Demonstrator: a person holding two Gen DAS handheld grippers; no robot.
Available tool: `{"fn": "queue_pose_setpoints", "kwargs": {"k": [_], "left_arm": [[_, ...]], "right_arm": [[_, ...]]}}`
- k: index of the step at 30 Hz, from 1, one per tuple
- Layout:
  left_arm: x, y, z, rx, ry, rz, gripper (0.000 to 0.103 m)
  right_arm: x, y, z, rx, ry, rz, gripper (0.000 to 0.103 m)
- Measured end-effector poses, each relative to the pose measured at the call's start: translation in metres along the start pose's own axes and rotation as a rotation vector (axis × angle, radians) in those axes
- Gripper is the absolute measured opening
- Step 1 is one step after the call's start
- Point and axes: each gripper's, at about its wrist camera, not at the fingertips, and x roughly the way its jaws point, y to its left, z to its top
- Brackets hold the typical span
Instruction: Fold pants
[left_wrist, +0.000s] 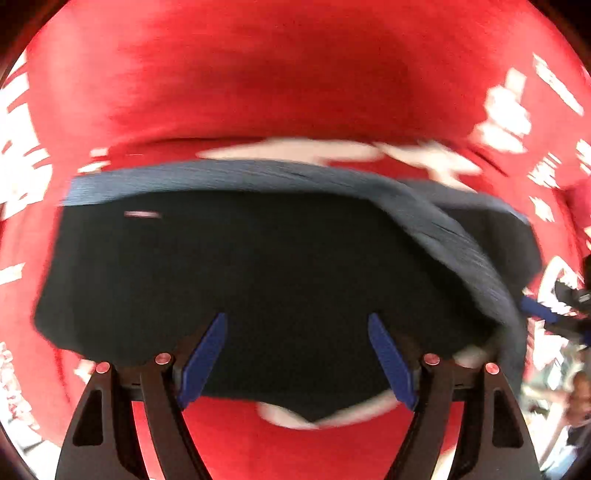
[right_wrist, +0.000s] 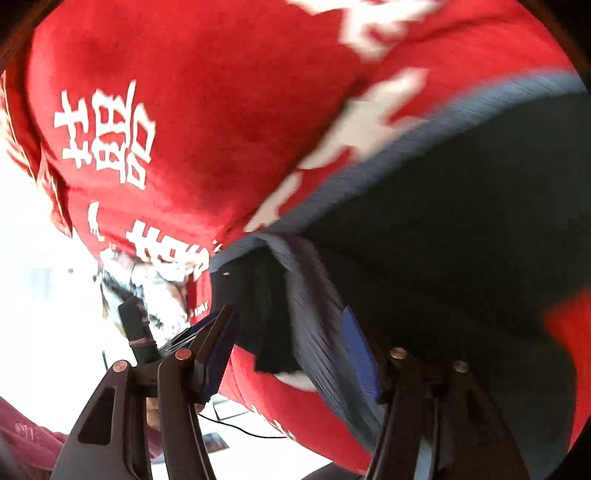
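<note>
The black pants (left_wrist: 258, 266) lie folded on a red cloth, their blue-grey ribbed waistband (left_wrist: 436, 229) running along the far edge and curling down the right side. My left gripper (left_wrist: 297, 317) hovers over the near part of the pants, blue pads wide apart and nothing between them. My right gripper (right_wrist: 289, 312) is open at the pants' (right_wrist: 461, 206) corner. The ribbed waistband (right_wrist: 314, 306) hangs loose between its fingers, close to the right pad. That gripper's blue finger also shows at the right edge of the left wrist view. Both views are motion-blurred.
The red cloth (left_wrist: 258, 74) with white printed characters covers the surface and drapes over its edge (right_wrist: 122, 155). Beyond that edge are a bright floor (right_wrist: 37, 295) and a thin black cable (right_wrist: 240, 430). Maroon fabric (right_wrist: 26, 435) shows at the lower left.
</note>
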Motion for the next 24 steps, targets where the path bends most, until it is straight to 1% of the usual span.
{"fn": "queue_pose_setpoints", "kwargs": {"k": [1,3,6,7,8,10,11,14,16,18,20,22,23,24], "left_arm": [[0.0,-0.016,-0.003,0.024,0.005,-0.032,0.08],[0.006,-0.052,-0.012,0.081,0.024,-0.122,0.08],[0.009,-0.108,-0.029,0.138,0.054,-0.229,0.08],[0.01,-0.123,-0.033,0.153,0.062,-0.253,0.08],[0.012,-0.139,-0.041,0.169,0.068,-0.283,0.08],[0.011,-0.155,-0.053,0.184,0.077,-0.314,0.08],[0.014,-0.164,-0.062,0.191,0.087,-0.314,0.08],[0.023,-0.174,-0.075,0.197,0.109,-0.307,0.08],[0.029,-0.18,-0.081,0.196,0.121,-0.302,0.08],[0.041,-0.185,-0.086,0.189,0.147,-0.295,0.08],[0.052,-0.188,-0.089,0.193,0.153,-0.276,0.081],[0.052,-0.196,-0.089,0.22,0.126,-0.264,0.082],[0.052,-0.201,-0.087,0.235,0.125,-0.268,0.082],[0.052,-0.206,-0.086,0.238,0.13,-0.282,0.075]], "right_arm": [[-0.011,-0.011,-0.014,0.029,-0.02,-0.012,0.063],[-0.039,-0.038,-0.045,0.101,-0.061,-0.035,0.063],[-0.07,-0.073,-0.101,0.186,-0.12,-0.094,0.063],[-0.075,-0.083,-0.114,0.205,-0.135,-0.104,0.063],[-0.084,-0.098,-0.135,0.238,-0.159,-0.122,0.063],[-0.093,-0.12,-0.166,0.294,-0.181,-0.151,0.063],[-0.098,-0.133,-0.184,0.33,-0.196,-0.171,0.063],[-0.102,-0.162,-0.22,0.404,-0.22,-0.167,0.063],[-0.097,-0.18,-0.231,0.43,-0.21,-0.139,0.063],[-0.088,-0.199,-0.235,0.458,-0.175,-0.109,0.063],[-0.082,-0.208,-0.238,0.477,-0.162,-0.095,0.063],[-0.078,-0.213,-0.235,0.474,-0.15,-0.014,0.062],[-0.078,-0.213,-0.234,0.475,-0.138,0.016,0.059],[-0.078,-0.211,-0.231,0.475,-0.127,0.036,0.045]]}}
